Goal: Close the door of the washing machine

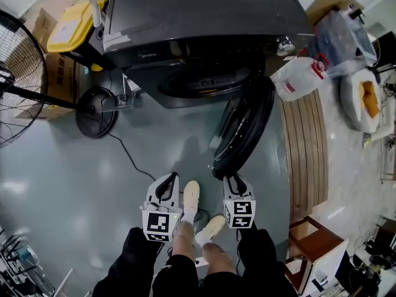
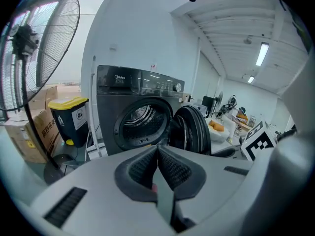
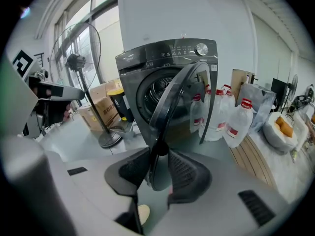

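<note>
At 12 o'clock, washing machine: drum mouth uncovered.
Door: hangs open at the person's 1 o'clock, its free edge nearest the grippers.
Right gripper: jaws apart, door's rim between them.
Left gripper: jaws together, empty.

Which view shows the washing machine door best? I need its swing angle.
Head view: from above, the door stands swung well out from the washing machine, its full width visible. The right gripper view has it nearly edge-on, close ahead. The left gripper view shows it smaller, beside the drum opening.
</note>
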Demonstrator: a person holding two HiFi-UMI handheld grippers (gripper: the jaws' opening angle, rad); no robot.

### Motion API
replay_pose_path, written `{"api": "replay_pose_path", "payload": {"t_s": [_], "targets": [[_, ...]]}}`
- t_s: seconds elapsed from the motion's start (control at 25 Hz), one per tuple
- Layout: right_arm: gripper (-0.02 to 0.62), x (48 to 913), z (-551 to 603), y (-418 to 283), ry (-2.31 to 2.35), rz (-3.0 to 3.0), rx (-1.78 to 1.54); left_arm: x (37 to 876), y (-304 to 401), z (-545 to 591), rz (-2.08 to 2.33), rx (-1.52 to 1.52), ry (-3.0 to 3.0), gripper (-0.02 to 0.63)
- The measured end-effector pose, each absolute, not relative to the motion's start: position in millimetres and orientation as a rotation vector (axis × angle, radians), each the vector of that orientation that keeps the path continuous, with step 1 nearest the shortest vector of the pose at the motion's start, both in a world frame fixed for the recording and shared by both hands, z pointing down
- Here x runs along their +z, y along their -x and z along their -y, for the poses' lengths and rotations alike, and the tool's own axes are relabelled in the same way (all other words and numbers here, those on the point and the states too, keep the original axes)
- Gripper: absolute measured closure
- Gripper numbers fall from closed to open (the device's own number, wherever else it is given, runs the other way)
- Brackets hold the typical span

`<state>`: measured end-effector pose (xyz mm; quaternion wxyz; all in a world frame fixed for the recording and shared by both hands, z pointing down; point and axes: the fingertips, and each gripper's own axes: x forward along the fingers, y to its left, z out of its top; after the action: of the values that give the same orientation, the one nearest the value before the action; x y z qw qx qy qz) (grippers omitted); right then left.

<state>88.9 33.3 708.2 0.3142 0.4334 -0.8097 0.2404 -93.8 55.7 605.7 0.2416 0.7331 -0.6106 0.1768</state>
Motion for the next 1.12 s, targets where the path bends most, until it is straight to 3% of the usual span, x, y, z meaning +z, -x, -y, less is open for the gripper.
{"api": "replay_pose_path", "payload": {"t_s": [1.12], "targets": [[0.446,704.2,2.1,43.6,-0.990,2.205,0.606,614.2,208.1,-28.3,1.745,0.424,-1.897,0.581]]}}
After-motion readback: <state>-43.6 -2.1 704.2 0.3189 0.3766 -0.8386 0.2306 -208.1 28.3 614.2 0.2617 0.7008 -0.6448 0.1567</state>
